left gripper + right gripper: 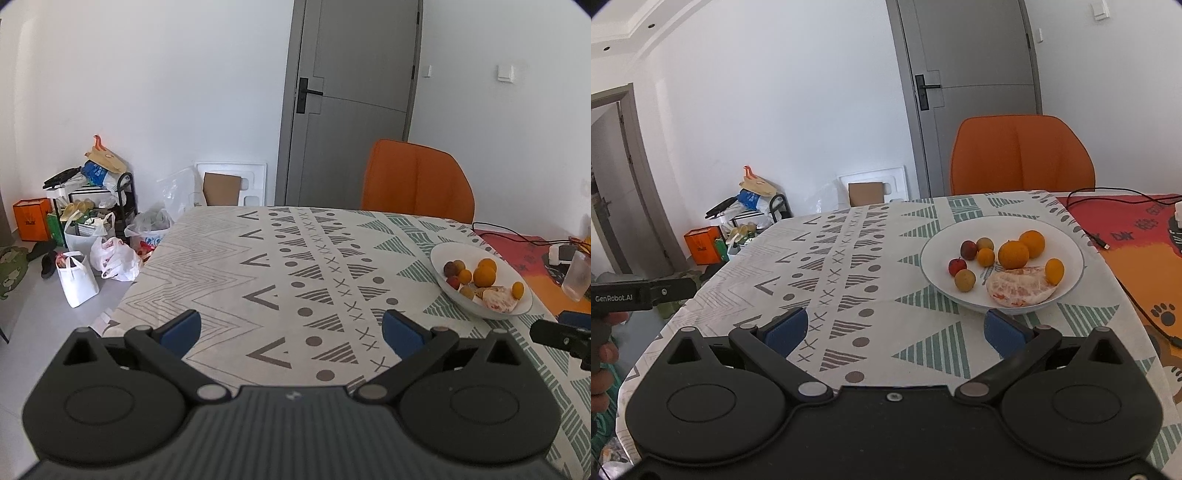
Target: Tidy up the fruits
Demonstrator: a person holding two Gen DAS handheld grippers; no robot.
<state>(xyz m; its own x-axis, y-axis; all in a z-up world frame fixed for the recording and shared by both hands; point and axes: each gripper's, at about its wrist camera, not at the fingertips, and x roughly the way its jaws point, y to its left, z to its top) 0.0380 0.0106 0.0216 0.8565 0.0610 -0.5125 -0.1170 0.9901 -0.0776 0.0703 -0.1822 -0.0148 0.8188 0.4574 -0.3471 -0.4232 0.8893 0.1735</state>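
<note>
Both of my grippers hang low over the patterned tablecloth (849,258), each spread wide with nothing between the blue pads: left gripper (291,334) at lower centre of its view, right gripper (895,328) likewise, its right pad just short of the near rim of the white bowl (931,254). All the fruit I can see sits in that bowl, right of centre in the right view: two oranges (1014,254) touching at the middle, a peeled citrus half (1021,288) at the near side, a small orange kumquat-like fruit (1054,271) leaning on it, and small red and yellowish fruits (957,266) spread to the left. No fruit lies loose on the cloth. That fits either fruit already gathered or fruit waiting to be sorted out of the bowl, so I name no move. For any grip here, I judge: come from above, close on the round ones across the middle, and go gently on the soft, ragged peeled half. The bowl slopes shallow, so fruit may roll when nudged. Room: open cloth fills the left and centre of both views; the table edge curves away at lower left. To the right a red-orange mat (1126,236) carries a black cable (1086,230); an orange chair (1021,155) stands behind.
</note>
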